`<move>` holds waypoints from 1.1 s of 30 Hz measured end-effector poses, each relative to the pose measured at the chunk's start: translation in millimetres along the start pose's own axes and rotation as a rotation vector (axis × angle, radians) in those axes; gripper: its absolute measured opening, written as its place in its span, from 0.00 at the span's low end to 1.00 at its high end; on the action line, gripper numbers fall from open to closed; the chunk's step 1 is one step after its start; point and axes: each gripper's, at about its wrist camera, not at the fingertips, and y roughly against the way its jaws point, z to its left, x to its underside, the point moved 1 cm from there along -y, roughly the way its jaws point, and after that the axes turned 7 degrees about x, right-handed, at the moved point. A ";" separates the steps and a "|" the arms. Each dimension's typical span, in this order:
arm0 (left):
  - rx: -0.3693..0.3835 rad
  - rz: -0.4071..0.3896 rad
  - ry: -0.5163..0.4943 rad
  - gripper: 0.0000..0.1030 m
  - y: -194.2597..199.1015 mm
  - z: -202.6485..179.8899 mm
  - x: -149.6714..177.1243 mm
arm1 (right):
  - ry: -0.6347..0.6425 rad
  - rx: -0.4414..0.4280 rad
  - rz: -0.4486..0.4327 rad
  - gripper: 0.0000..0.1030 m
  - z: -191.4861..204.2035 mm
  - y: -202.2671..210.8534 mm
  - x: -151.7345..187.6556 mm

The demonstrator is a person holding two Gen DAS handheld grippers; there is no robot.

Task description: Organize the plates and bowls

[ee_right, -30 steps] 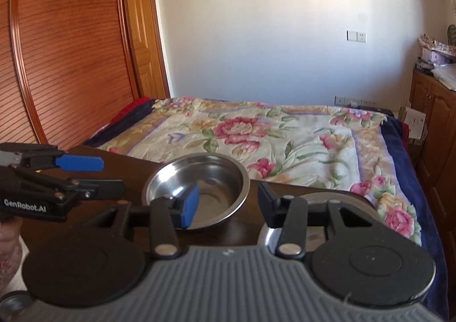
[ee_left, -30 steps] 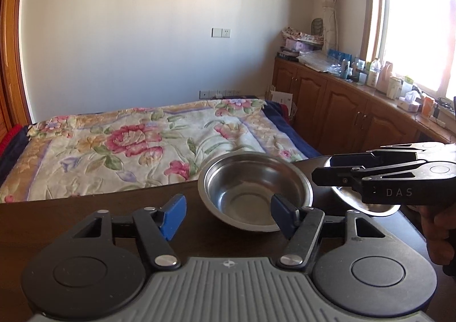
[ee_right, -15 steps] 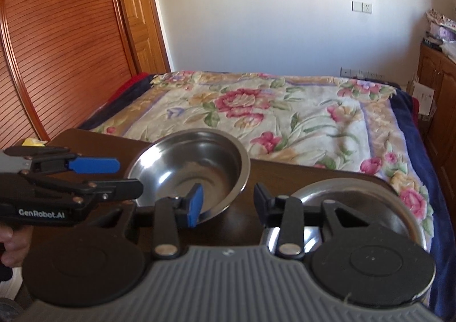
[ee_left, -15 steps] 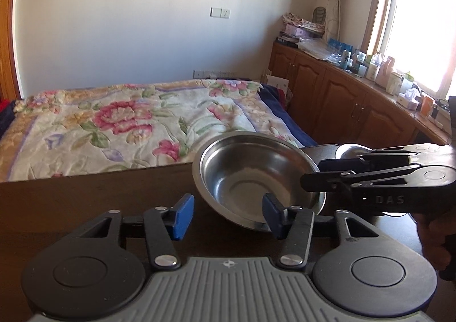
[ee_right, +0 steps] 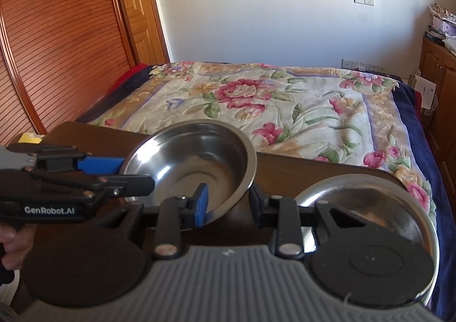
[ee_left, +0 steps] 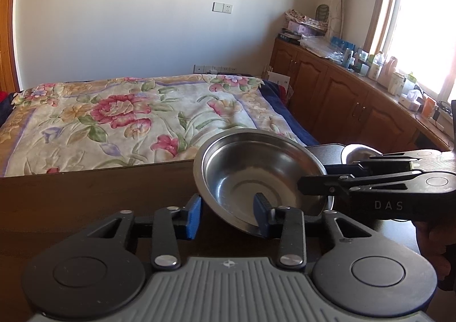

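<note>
Both grippers were working the same steel bowl (ee_left: 256, 179), which sat on the dark wooden table (ee_left: 99, 196). The left gripper (ee_left: 225, 215) straddled the bowl's near-left rim: its right finger (ee_left: 260, 216) stood inside the bowl, its left finger (ee_left: 193, 215) outside, with the rim wall in the gap between. The right gripper (ee_right: 228, 205) took the opposite side, its left finger (ee_right: 201, 203) inside the bowl and its right finger outside, beyond the rim. Both sets of jaws were closing and half spread; the pads did not look pressed on the metal yet, though the rim hid the contact lines, so that is a guess. A flat steel plate (ee_right: 370, 193) lay on the table to the right of the right gripper's jaws, partly under its body.

To do this well, each pair of pads should probably meet the rim squarely and at matching depth before any lift. Thin polished steel is likely to slip or tilt if one side bites first, so both should close evenly and then rise together, keeping the bowl level.
</note>
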 end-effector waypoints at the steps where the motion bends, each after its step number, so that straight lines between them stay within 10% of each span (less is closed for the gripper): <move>1: 0.003 0.002 0.003 0.37 0.6 0.9 0.8 | -0.007 -0.001 -0.002 0.30 -0.9 0.4 0.3; 33: 0.078 -0.134 -0.072 0.36 114.5 -50.6 7.2 | -0.079 -0.059 -0.115 0.24 1.9 94.4 3.8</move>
